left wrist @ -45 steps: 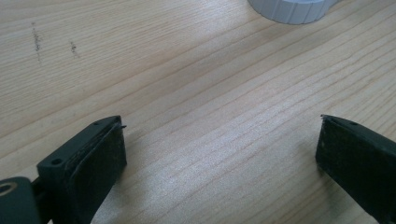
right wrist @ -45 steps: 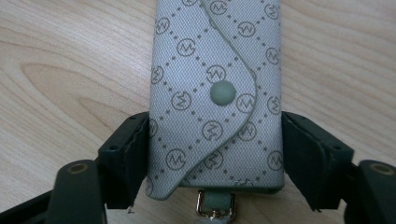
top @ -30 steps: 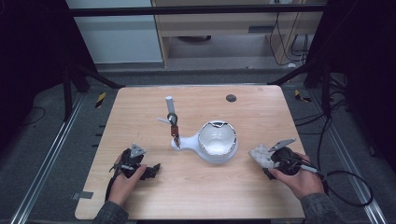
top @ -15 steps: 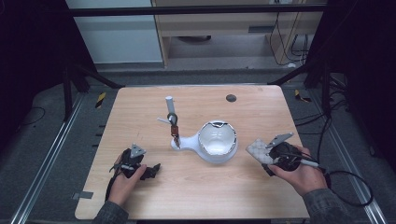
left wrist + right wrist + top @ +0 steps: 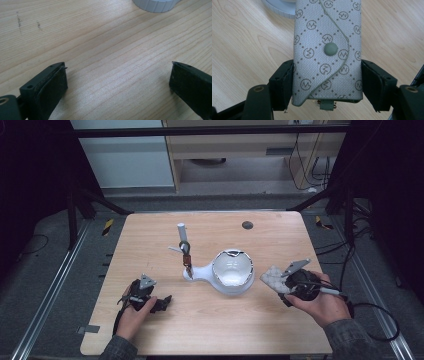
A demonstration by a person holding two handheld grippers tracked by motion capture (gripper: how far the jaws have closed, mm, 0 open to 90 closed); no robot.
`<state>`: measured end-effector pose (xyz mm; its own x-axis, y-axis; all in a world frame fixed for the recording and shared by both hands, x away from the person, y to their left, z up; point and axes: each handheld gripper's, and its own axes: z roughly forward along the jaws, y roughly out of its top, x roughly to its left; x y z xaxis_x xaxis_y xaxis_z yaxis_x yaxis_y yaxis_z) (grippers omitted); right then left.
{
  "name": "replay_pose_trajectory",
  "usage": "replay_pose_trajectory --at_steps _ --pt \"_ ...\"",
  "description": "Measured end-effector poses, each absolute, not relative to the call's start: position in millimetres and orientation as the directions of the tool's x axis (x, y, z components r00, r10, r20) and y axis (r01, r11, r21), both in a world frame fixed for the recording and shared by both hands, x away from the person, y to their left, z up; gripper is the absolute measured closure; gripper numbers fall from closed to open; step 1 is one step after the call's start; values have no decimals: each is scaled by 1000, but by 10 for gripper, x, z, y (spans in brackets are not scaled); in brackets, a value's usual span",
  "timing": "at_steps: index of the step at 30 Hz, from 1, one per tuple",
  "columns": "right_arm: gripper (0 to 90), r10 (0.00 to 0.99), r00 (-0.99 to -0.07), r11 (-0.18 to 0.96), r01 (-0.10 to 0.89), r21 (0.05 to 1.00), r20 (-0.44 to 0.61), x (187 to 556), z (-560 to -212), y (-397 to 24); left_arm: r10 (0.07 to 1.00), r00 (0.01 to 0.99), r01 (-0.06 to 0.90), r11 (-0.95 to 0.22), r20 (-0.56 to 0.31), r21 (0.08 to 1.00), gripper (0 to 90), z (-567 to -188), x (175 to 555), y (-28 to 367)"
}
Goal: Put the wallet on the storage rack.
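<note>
A pale wooden table [image 5: 210, 330] with rounded corners stands on dark grey flooring [image 5: 45, 270], with a cabinet [image 5: 240, 150] beyond its far edge. Near the right edge, the right gripper [image 5: 327, 82] clamps a grey patterned pouch [image 5: 328, 50]. By the front-left corner, the left gripper [image 5: 117, 77] rests with jaws apart over bare wood.

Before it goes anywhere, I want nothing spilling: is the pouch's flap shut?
Shut: the pouch has its flap snapped down at the button.
</note>
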<state>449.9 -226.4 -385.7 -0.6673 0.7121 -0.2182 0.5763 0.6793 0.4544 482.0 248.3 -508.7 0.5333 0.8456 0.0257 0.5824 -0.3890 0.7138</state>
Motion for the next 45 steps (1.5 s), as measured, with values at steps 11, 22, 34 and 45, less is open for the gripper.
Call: replay_pose_trajectory --at_steps 11,22,34,45 --pt "318 675 -691 718 532 449 -260 4519 -3641 -2135 846 533 583 -389 26 714 9 -5087 4819 2483" --pt "319 636 -714 753 491 438 -293 4562 -3457 -1982 846 533 583 -389 25 714 8 -5087 4820 2483" --pt "320 590 -744 791 453 412 -315 4617 -3331 -1774 846 532 581 -387 26 716 8 -5088 4821 2482" --pt "320 551 -770 817 422 393 -321 4672 -3302 -1589 846 532 581 -387 26 716 8 -5088 4821 2482"
